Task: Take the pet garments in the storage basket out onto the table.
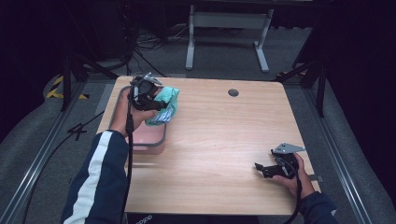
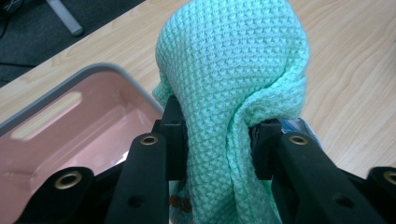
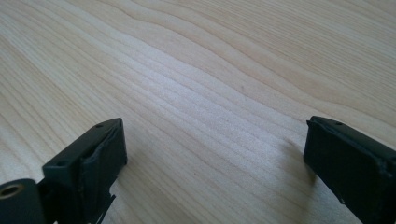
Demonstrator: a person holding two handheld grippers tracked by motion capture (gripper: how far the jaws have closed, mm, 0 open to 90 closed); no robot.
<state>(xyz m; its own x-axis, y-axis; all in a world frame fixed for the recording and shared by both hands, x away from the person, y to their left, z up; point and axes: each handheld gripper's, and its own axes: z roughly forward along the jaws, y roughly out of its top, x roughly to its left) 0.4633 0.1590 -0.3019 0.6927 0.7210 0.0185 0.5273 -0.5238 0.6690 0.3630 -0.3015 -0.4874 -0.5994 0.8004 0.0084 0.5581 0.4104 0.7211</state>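
Note:
A mint green knitted cloth [image 1: 167,99] hangs bunched between the jaws of my left gripper [image 1: 159,106], which is shut on it above the right rim of a pink bin [image 1: 148,143] at the table's far left. In the left gripper view the cloth [image 2: 233,60] rises from my left gripper [image 2: 217,135], with the pink bin [image 2: 70,135] to the left below. A blue and white bit [image 2: 301,126] peeks out beside the right jaw. My right gripper [image 1: 261,169] rests near the table's front right, open, with only bare wood between its jaws [image 3: 215,149].
The wooden table [image 1: 219,140] has a round cable hole [image 1: 233,92] near its far edge. A white desk frame [image 1: 229,28] stands on the floor beyond. Cables trail from both grippers toward the front edge.

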